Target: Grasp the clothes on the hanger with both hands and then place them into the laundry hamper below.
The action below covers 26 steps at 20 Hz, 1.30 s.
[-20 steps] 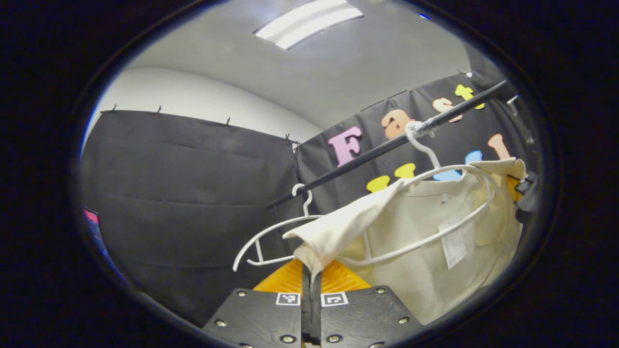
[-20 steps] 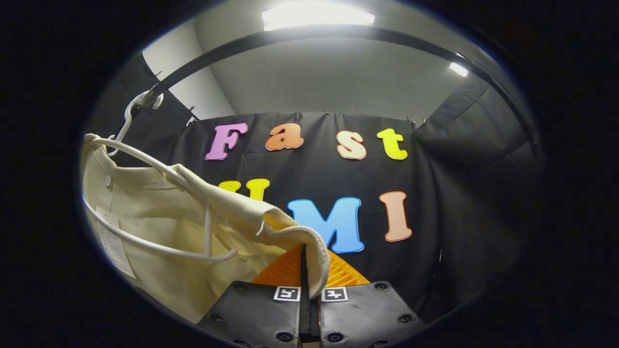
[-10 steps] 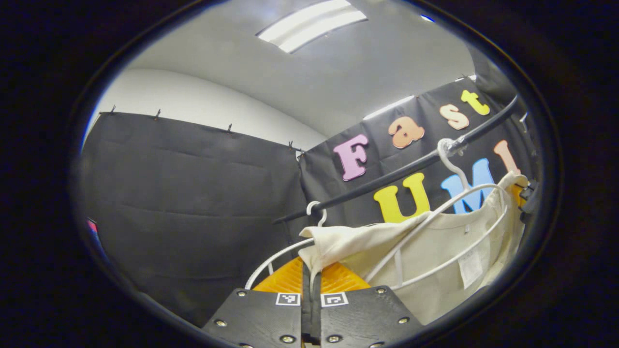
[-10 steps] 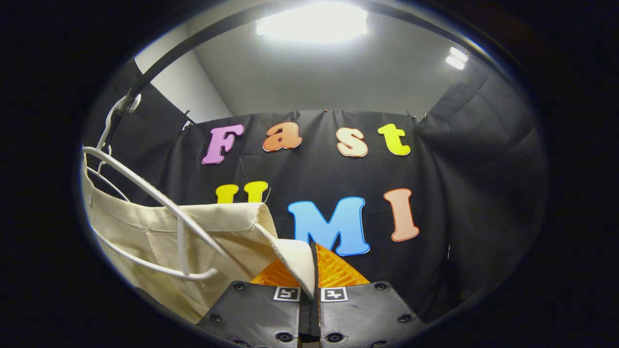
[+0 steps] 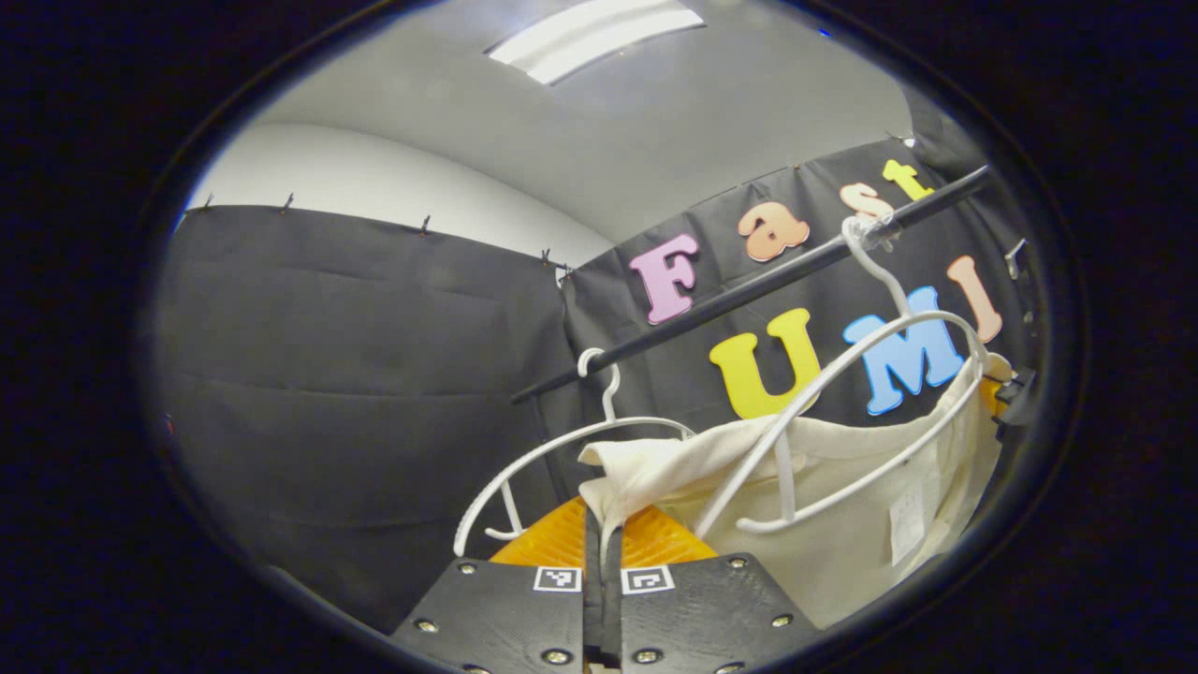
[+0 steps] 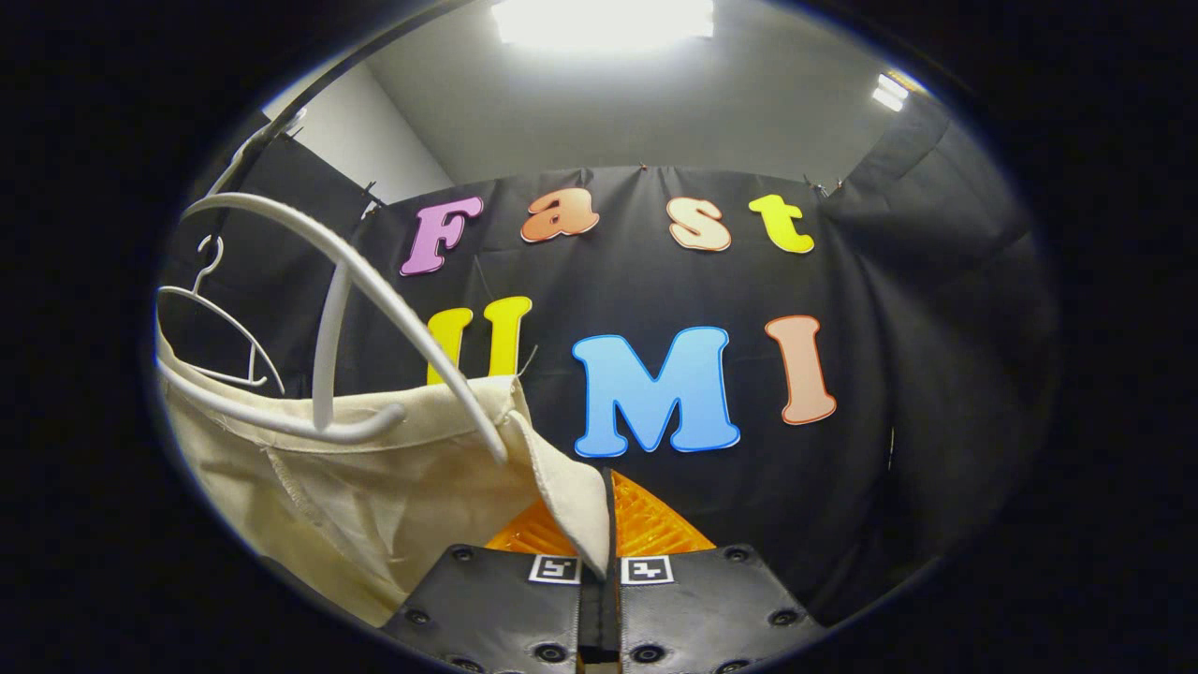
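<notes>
— Where do I have the left gripper (image 5: 599,524) at this moment?

— In the left gripper view my two fingers are pressed together on a fold of the cream cotton shirt (image 5: 842,505). The cloth comes up out of the narrow slit between them and spreads away ahead and to the right. So that gripper is clamped on the shirt's edge.

— And the hanger?

— The white plastic hanger (image 5: 842,374) that carries the shirt is ahead of my left gripper and to its right, hooked on the black round rail (image 5: 749,290) that slants up above it. The hanger's upper arc is bare; the shirt's neckline sits lower, about level with the bottom bar, with a small white tag (image 5: 906,524) showing on the inside of the cloth. A second, empty white hanger (image 5: 562,445) hangs on the same rail, just ahead and slightly left of my fingers.

— The right gripper (image 6: 599,534)?

— Closed as well, in the right gripper view, with a cream corner of the shirt (image 6: 374,468) pinched between the fingers. The fabric drapes down and to the left from there. The white hanger (image 6: 365,271) arches up and to the left above it, its near arm end touching the shirt's top edge just ahead of my fingers. The spare hanger (image 6: 220,314) is farther left. The black rail (image 6: 262,140) runs overhead at upper left.

— The hamper?

— I cannot tell where it is from these views.
</notes>
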Each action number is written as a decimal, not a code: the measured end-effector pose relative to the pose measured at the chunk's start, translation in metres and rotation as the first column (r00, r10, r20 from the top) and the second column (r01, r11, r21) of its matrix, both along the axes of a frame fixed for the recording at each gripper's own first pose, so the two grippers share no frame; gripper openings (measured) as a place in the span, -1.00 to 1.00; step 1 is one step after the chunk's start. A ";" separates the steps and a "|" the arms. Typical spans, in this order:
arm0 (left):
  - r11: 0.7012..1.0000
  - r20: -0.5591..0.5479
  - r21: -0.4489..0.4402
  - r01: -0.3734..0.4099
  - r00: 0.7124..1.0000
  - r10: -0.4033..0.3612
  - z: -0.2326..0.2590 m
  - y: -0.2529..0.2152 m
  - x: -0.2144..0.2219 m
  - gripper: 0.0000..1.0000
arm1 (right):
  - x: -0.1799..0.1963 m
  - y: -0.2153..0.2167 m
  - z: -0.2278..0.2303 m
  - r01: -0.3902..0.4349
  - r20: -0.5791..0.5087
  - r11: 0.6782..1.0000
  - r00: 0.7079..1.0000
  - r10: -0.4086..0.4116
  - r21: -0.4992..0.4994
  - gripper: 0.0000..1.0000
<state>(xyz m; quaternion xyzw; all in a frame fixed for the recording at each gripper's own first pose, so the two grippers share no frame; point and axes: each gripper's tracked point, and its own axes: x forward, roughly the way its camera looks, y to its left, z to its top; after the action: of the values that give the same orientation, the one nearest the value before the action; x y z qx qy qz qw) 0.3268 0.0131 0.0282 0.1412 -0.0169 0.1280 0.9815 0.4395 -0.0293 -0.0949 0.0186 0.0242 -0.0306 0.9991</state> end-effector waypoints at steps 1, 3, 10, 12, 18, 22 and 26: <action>1.000 -0.011 -0.006 -0.003 1.000 0.003 -0.008 0.000 0.003 -0.99 | 0.002 0.002 -0.009 -0.006 -0.018 1.000 1.000 0.006 -0.001 -0.94; 1.000 -0.026 -0.025 0.000 1.000 -0.001 -0.022 -0.001 0.003 -0.99 | 0.001 0.008 -0.024 -0.023 -0.048 1.000 0.999 0.023 0.002 -0.95; 0.998 -0.067 -0.069 -0.009 0.998 0.004 -0.070 0.006 -0.011 -0.95 | -0.038 0.041 -0.042 -0.120 -0.052 0.993 0.991 0.119 -0.019 -0.95; 0.998 -0.092 -0.066 -0.004 0.996 -0.002 -0.085 0.003 -0.021 -0.99 | -0.056 0.053 -0.046 -0.154 -0.062 0.988 0.986 0.153 -0.024 -0.99; 0.995 -0.149 -0.092 0.028 0.988 -0.042 -0.118 -0.003 -0.071 -1.00 | -0.112 0.087 -0.042 -0.237 -0.077 0.971 0.969 0.235 -0.014 -0.95; 0.994 -0.145 -0.096 0.056 0.987 -0.070 -0.113 -0.003 -0.102 -0.99 | -0.154 0.112 -0.019 -0.288 -0.049 0.958 0.956 0.288 0.004 -0.94; 0.990 -0.156 -0.111 0.091 0.982 -0.108 -0.113 -0.001 -0.137 -0.99 | -0.198 0.141 0.000 -0.344 -0.038 0.938 0.938 0.345 0.033 -0.95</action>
<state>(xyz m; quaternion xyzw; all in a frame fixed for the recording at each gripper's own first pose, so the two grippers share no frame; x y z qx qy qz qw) 0.1899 0.0118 -0.0846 0.0993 0.0623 0.0677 0.9908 0.2416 0.1113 -0.0947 0.0261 0.0488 0.1448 0.9879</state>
